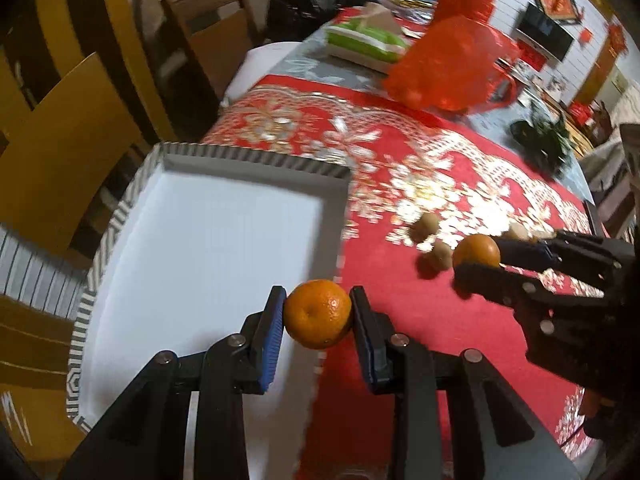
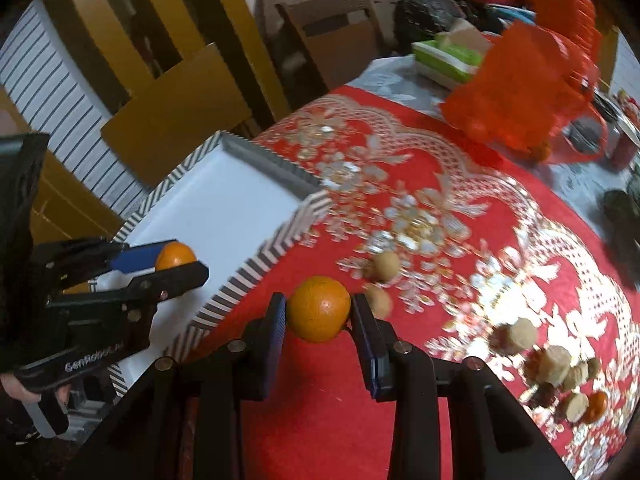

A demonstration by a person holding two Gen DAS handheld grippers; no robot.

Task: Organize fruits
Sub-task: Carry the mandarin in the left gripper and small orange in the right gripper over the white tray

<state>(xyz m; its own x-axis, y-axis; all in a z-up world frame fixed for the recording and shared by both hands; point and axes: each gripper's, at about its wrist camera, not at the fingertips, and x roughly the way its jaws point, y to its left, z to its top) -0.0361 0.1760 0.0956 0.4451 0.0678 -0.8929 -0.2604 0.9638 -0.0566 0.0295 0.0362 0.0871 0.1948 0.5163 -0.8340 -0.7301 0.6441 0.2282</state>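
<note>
The red patterned tabletop carries a white striped-rim tray at lower left. A mandarin is clamped by the left gripper at the tray's edge; another mandarin is clamped by the right gripper over the cloth. The carrying step is judged underway; release inside the tray is called for next.

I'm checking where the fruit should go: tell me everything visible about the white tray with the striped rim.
The tray is rectangular and shallow, with a plain white floor and a raised rim in black-and-white stripes. It looks like cardboard or plastic. It lies flat at the table's edge on the red patterned tablecloth, with no fruit visible inside. Nothing grips it.
</note>
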